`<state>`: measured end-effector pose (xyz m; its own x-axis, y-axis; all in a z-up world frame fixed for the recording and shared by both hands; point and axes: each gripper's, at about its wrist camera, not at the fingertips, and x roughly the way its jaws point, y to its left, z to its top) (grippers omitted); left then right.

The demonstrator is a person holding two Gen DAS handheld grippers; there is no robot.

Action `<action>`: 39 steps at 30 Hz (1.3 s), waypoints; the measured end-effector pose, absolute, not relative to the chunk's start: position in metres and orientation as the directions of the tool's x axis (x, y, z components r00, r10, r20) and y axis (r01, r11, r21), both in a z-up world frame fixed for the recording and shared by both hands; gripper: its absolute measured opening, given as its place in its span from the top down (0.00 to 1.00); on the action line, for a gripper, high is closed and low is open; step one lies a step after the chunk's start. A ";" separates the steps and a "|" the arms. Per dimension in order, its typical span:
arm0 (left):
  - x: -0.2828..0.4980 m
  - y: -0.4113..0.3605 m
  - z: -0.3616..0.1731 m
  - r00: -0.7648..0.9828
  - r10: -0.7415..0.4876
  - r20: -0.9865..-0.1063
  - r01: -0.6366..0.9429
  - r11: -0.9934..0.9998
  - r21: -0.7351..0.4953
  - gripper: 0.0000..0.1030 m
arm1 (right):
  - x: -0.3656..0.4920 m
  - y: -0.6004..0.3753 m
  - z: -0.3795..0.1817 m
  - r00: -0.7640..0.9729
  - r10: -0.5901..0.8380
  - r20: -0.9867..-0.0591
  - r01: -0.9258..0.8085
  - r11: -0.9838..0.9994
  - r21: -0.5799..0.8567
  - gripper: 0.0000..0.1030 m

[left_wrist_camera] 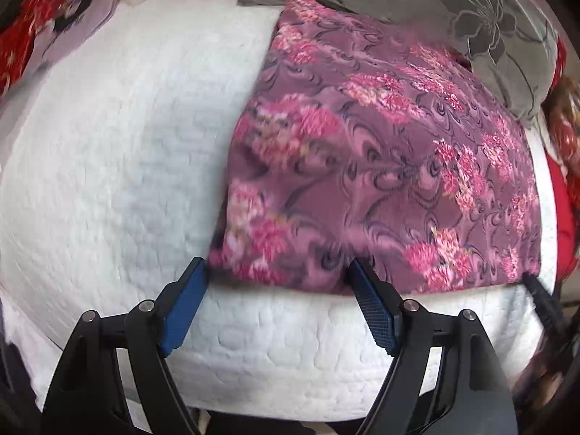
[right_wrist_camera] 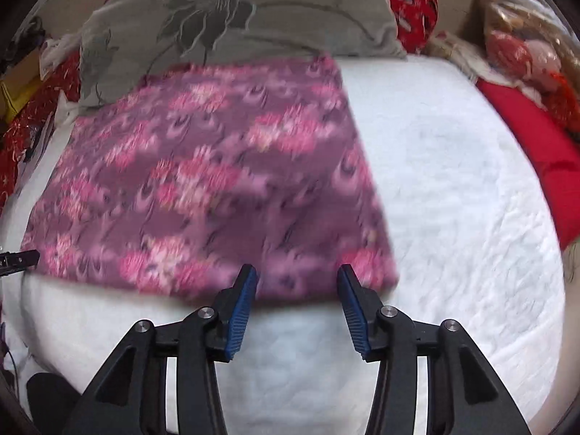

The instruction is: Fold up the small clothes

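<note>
Nearest the cameras, the left gripper (left_wrist_camera: 277,272) stands with its blue-padded fingers (left_wrist_camera: 183,311) spread wide and nothing between them, and the right gripper (right_wrist_camera: 297,279) is likewise spread apart and empty. Both hang over the near edge of a white quilted cover (left_wrist_camera: 108,166) that serves as the working surface, its rounded front rim showing below the fingers in both views. On it lies the purple floral cloth (left_wrist_camera: 380,166), folded into a flat, roughly square shape; its near hem sits just at the tips of each gripper, though whether the pads touch it cannot be told, since both views are blurred there. From the left wrist the cloth spreads ahead and to the right, with the other gripper's dark tip at its near right corner; from the right wrist it spreads ahead and to the left. Beyond the cloth, touching its far edge, rests a grey flower-patterned pillow (right_wrist_camera: 235,18). Red patterned fabric (left_wrist_camera: 21,36) and a plain red cloth (right_wrist_camera: 533,152) flank the white cover.
</note>
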<state>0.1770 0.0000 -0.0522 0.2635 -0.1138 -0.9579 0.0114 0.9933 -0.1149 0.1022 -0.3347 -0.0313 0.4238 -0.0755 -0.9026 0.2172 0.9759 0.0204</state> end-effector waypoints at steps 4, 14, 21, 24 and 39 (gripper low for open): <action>0.173 0.005 -0.053 0.263 -0.158 -0.952 0.033 0.987 -0.155 0.23 | 0.100 -0.326 -0.037 0.362 -0.124 -0.924 0.234 0.971 -0.038 0.52; 0.170 0.049 -0.045 0.230 -0.343 -0.911 0.050 0.939 -0.341 0.23 | 0.095 -0.272 0.013 0.422 -0.199 -0.885 0.225 0.968 -0.111 0.52; 0.180 0.101 -0.028 0.259 -0.410 -0.874 -0.011 0.904 -0.428 0.23 | 0.125 -0.200 0.030 0.513 -0.116 -0.851 0.032 0.993 -0.116 0.47; 0.200 0.109 -0.032 0.259 -0.420 -0.870 -0.053 0.893 -0.447 0.23 | 0.141 -0.150 0.020 0.522 -0.036 -0.852 -0.119 0.986 -0.115 0.46; 0.265 0.125 -0.041 0.191 -0.421 -0.887 -0.117 0.887 -0.447 0.23 | 0.147 0.023 -0.058 0.740 -0.010 -0.672 -0.496 0.667 -0.556 0.43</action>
